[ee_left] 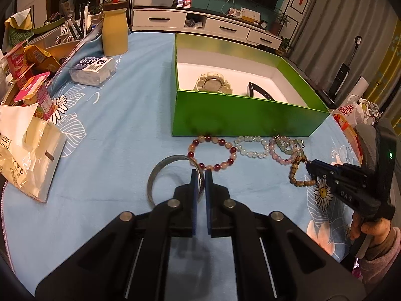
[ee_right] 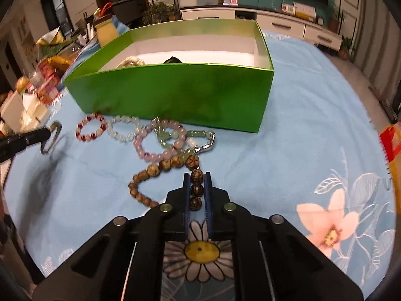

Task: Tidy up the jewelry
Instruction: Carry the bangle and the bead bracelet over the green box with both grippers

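My left gripper (ee_left: 201, 173) is shut on the right rim of a silver bangle (ee_left: 153, 175), held just above the blue flowered cloth. My right gripper (ee_right: 196, 176) is shut on a brown wooden bead bracelet (ee_right: 153, 170), with three beads pinched between its pads and the rest trailing left on the cloth. In front of the green box (ee_left: 240, 118) lie a red-and-pale bead bracelet (ee_left: 208, 138), a clear bead bracelet (ee_left: 250, 153) and a pink bead bracelet (ee_left: 283, 160) tangled with a green stone chain (ee_right: 175, 135). The box holds a pale round piece (ee_left: 214, 82) and a black band (ee_left: 260, 91).
Snack packets and a plastic bag (ee_left: 27, 145) crowd the left edge of the table. A clear plastic case (ee_left: 92, 71) and a yellow bottle (ee_left: 115, 32) stand behind them. A person's hand in a pink sleeve (ee_left: 376, 240) holds the right gripper. A fast-food bag (ee_left: 351, 110) sits at the right.
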